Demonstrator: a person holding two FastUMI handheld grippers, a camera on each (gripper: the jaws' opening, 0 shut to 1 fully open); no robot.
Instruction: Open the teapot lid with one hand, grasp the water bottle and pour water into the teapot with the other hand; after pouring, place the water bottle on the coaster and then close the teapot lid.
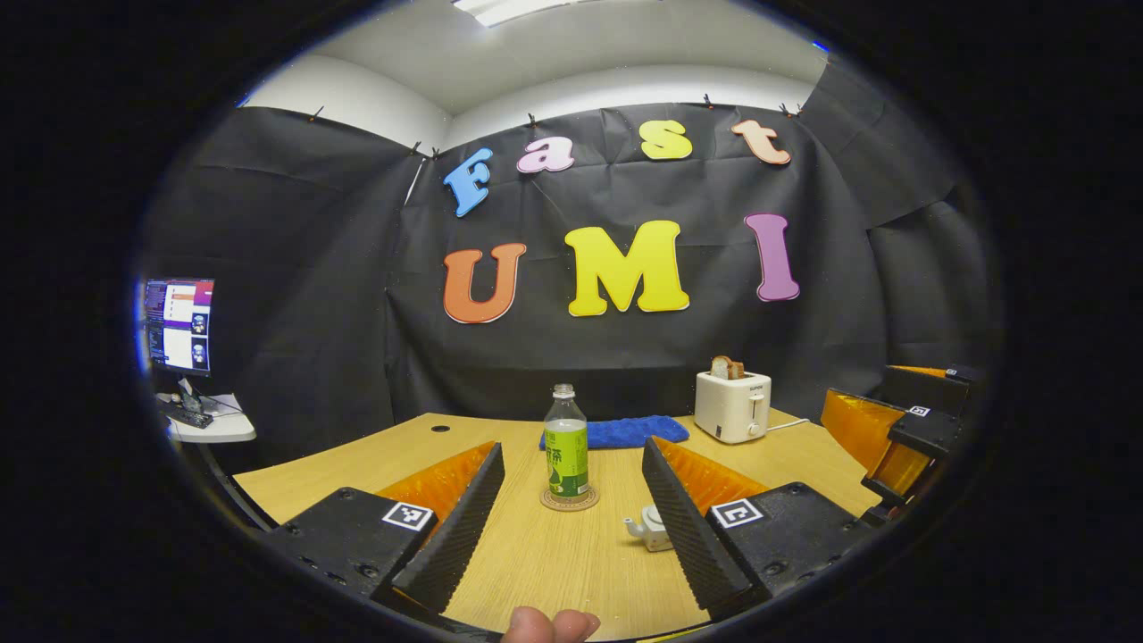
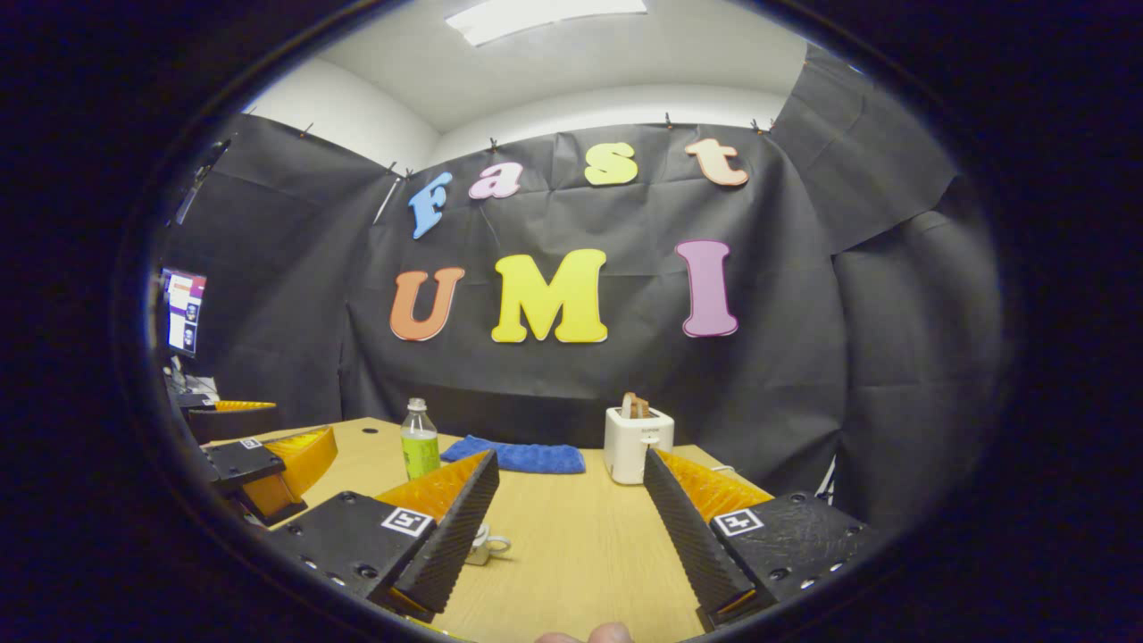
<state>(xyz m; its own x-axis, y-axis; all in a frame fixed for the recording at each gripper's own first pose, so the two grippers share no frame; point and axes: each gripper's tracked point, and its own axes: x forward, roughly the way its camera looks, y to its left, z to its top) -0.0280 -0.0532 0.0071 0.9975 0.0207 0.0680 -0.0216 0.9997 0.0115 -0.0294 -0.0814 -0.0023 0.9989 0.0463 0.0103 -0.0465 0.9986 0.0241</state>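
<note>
Black cloth walls enclose a wooden table (image 1: pixel 536 554) under a white ceiling with a light panel (image 2: pixel 545 18). In the left gripper view, the left gripper (image 1: pixel 571 527) hovers over the table with its jaws spread wide and holding nothing; a fingertip (image 1: pixel 549 625) shows at 6 o'clock. Between its fingers, at centre, the bottle (image 1: pixel 566 442) stands upright on the coaster (image 1: pixel 569 500), uncapped and with a green label. The teapot (image 1: pixel 650 527) sits on the table at 5 o'clock from the bottle, just beside the left gripper's right-hand finger and partly hidden by it; whether its lid is on cannot be told. A blue cloth (image 1: pixel 616 431) lies behind the bottle at 1 o'clock. A white toaster (image 1: pixel 732 406) with bread in its slot stands at 2 o'clock from the bottle. The right gripper (image 1: pixel 902 438) appears at 3 o'clock in this view. A monitor (image 1: pixel 179 323) stands at 9 o'clock on a side desk. In the right gripper view, the right gripper (image 2: pixel 571 527) also hovers with jaws wide and empty. The teapot (image 2: pixel 482 543) shows just beside its left-hand finger, and the bottle (image 2: pixel 419 442) stands farther off at 10 o'clock. The left gripper (image 2: pixel 268 469) appears at 9 o'clock, apart from the bottle.
</note>
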